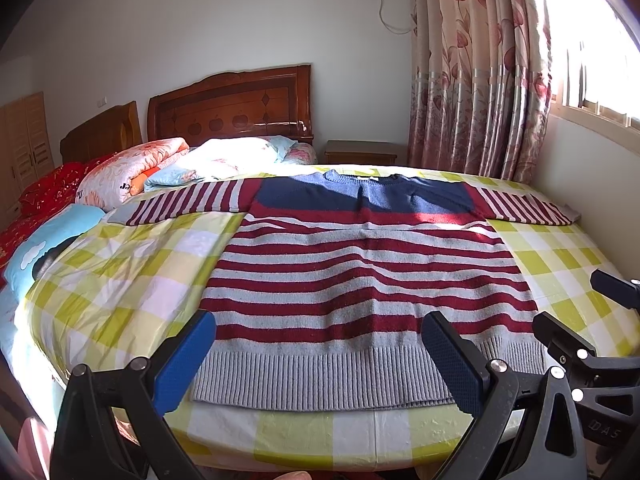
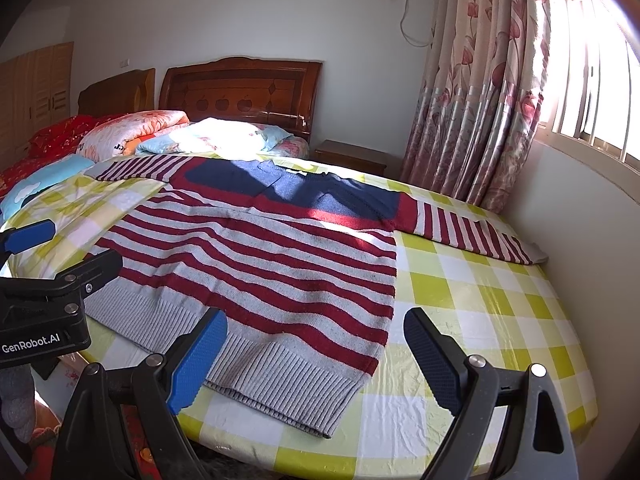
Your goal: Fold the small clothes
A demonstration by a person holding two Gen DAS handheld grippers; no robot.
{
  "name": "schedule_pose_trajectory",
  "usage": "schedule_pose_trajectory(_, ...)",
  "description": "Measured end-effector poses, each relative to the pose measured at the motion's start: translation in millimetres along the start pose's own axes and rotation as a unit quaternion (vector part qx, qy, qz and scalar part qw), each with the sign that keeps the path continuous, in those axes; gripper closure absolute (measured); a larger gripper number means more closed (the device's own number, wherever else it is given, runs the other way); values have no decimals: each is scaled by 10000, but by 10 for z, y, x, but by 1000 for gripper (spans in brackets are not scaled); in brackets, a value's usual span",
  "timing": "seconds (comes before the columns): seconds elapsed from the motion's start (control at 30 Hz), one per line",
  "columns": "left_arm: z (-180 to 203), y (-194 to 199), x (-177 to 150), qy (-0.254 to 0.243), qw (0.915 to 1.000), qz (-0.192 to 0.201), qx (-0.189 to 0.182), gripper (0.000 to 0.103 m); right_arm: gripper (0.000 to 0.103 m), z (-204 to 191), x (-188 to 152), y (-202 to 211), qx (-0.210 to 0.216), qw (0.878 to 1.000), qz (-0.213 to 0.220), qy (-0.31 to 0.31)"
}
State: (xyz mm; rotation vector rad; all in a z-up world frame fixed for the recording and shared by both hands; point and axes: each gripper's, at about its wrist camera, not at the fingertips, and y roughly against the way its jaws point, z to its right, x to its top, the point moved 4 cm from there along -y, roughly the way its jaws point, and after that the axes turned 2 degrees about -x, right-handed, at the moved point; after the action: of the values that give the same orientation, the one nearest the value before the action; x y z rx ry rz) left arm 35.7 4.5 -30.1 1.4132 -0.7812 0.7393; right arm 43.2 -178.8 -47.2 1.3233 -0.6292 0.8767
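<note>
I see the striped sweater (image 1: pixel 360 280) spread flat on the checked table (image 1: pixel 120 280), sleeves out far left and right. My left gripper (image 1: pixel 320 364) and right gripper (image 2: pixel 316 360) hover near its hem, jaws spread wide, holding nothing.

Harsh window (image 1: pixel 592 80) glare, fisheye-warped edges.

We see one sweater (image 1: pixel 360 280) lying flat and unfolded on the table, front side up. The body has red and grey stripes, the chest part is navy blue, and the hem is grey ribbed. Both striped sleeves are stretched out straight to the sides.
</note>
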Motion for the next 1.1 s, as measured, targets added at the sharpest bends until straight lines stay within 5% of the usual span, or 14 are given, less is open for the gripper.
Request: schedule_pose_trajectory(1.1, -53, -89, -57, 50, 9998, -177, -1, 0, 11, -11, -55, -57, 45, 9999, -117, 7)
